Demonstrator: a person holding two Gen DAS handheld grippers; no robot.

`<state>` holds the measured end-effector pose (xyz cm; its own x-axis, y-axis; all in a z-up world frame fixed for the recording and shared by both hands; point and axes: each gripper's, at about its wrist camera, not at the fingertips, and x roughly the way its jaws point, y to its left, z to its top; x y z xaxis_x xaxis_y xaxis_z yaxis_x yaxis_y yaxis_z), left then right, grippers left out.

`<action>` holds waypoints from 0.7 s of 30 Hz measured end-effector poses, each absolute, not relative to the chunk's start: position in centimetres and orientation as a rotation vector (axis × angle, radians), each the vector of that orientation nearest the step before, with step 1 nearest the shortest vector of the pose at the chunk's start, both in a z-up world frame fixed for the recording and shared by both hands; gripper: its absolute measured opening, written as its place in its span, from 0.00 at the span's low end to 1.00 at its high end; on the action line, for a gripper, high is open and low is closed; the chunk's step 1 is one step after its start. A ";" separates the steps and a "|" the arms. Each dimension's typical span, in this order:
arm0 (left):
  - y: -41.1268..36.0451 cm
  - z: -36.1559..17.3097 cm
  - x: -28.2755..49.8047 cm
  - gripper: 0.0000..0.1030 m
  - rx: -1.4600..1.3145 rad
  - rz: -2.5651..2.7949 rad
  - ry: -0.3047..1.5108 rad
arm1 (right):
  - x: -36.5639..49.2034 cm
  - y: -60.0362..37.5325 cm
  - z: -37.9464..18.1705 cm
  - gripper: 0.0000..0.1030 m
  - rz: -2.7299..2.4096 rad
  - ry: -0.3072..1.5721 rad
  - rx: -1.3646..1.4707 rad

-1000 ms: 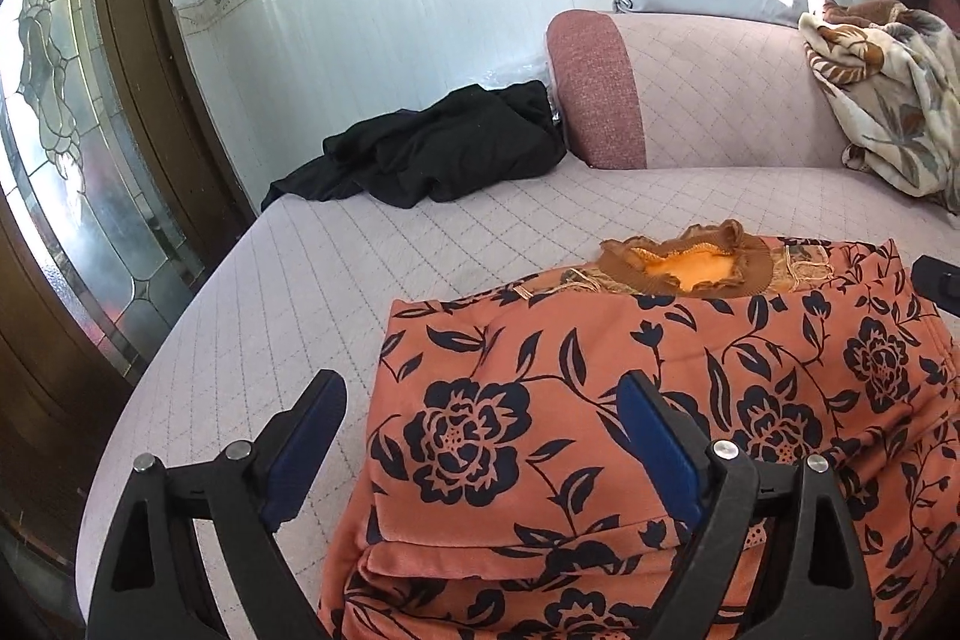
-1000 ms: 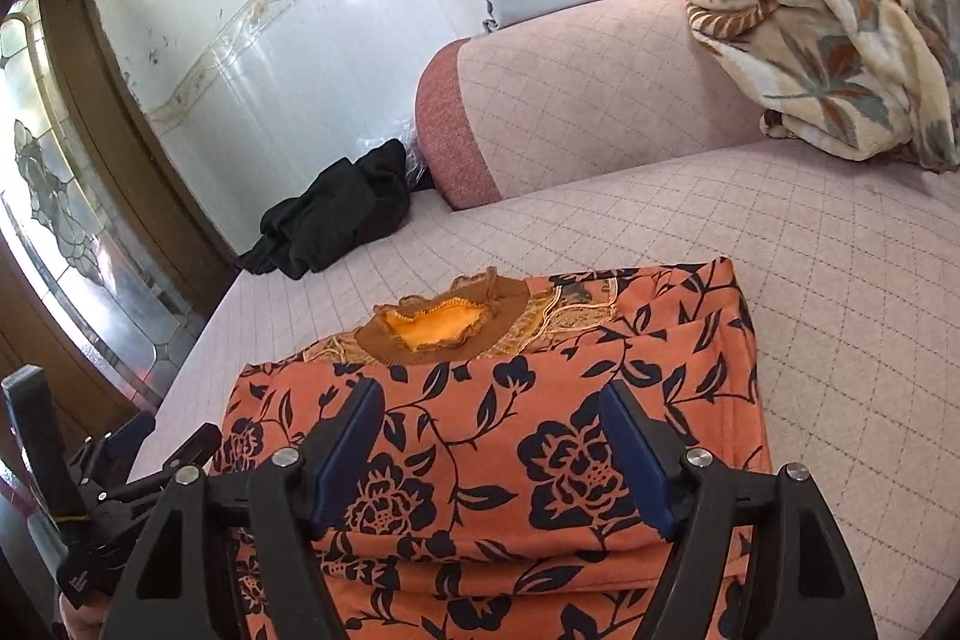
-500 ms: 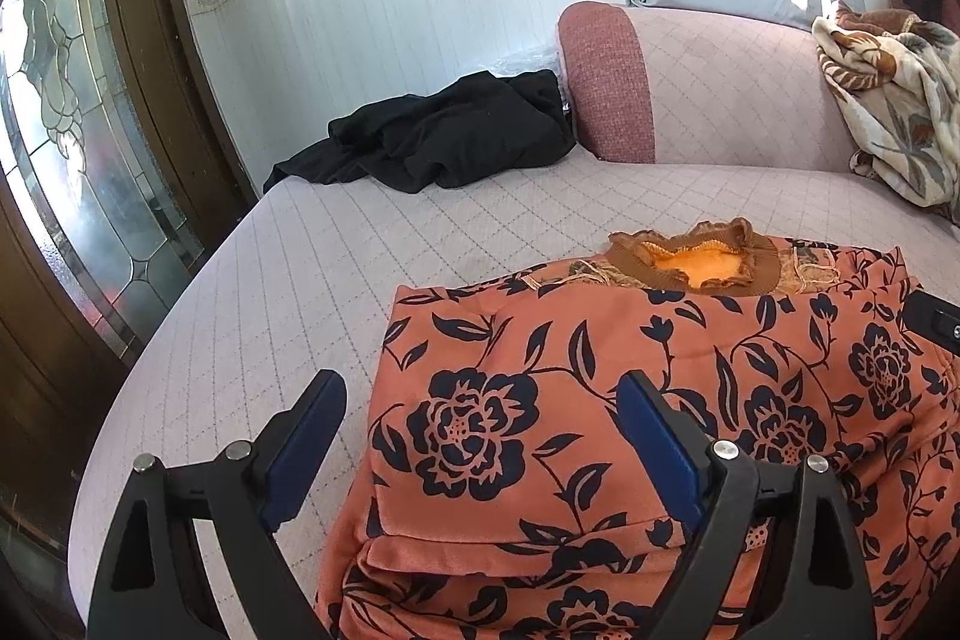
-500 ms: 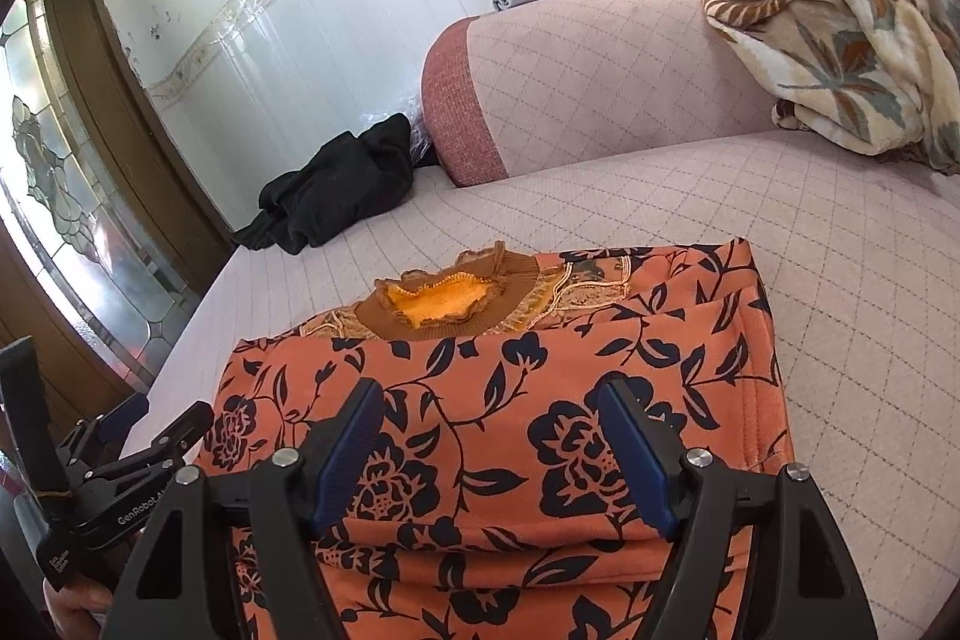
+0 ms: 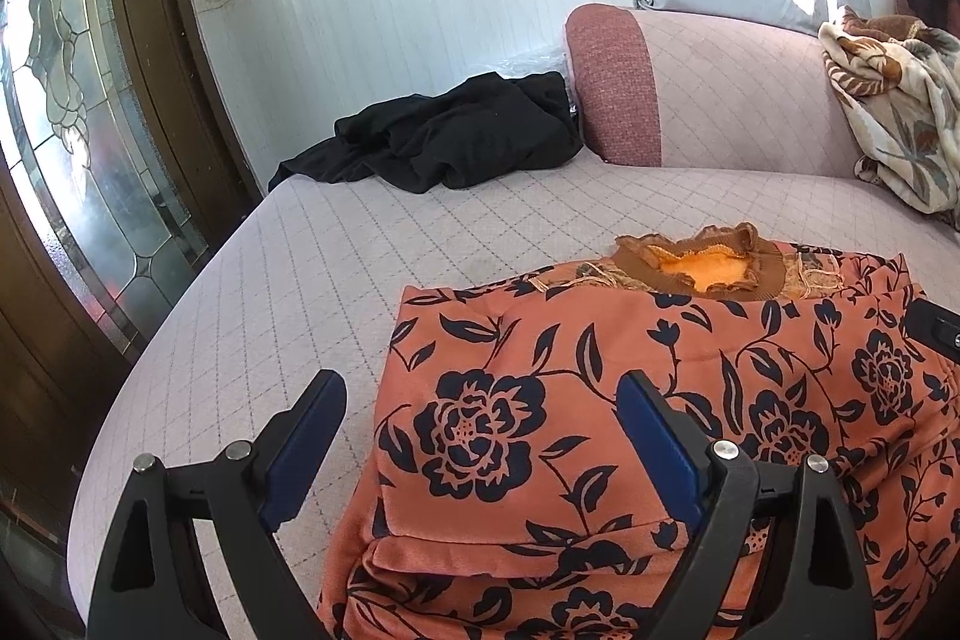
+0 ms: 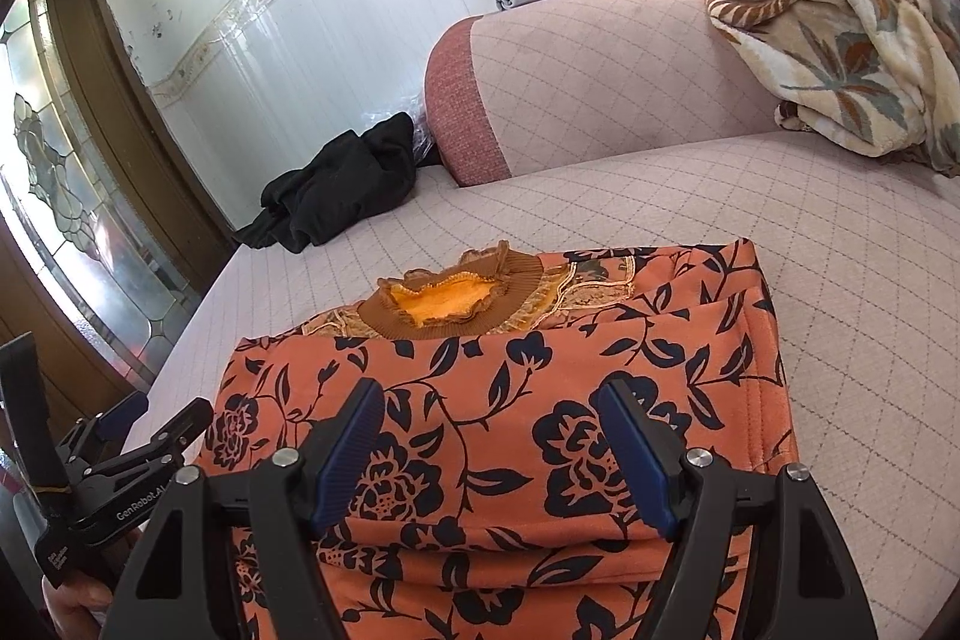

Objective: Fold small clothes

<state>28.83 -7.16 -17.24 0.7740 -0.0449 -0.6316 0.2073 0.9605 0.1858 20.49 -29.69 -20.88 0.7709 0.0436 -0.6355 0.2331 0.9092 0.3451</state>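
An orange garment with dark blue flowers point(image 5: 600, 400) point(image 6: 510, 400) lies folded on the pink quilted sofa seat point(image 5: 360, 268) point(image 6: 810, 232). Its brown collar with orange lining point(image 5: 702, 271) point(image 6: 447, 304) faces away from me. My left gripper point(image 5: 483, 421) hovers open over the garment's left edge, one finger off the cloth and one above it. My right gripper point(image 6: 489, 433) stands open above the garment's near middle, with nothing pinched. The left gripper point(image 6: 138, 445) also shows at the lower left of the right wrist view.
A black heap of clothes point(image 5: 450, 142) point(image 6: 342, 184) lies at the seat's far left by the tiled wall. A floral blanket point(image 5: 894, 112) point(image 6: 828, 40) hangs over the backrest on the right. A wooden door with patterned glass point(image 5: 72, 148) stands to the left.
Both views have shifted only slightly. The garment lies as before and both grippers stay open above it.
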 end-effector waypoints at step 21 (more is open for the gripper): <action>-7.4 -17.2 28.5 0.89 0.265 -0.155 0.677 | 20.6 -29.6 -21.0 0.75 -0.107 0.694 0.437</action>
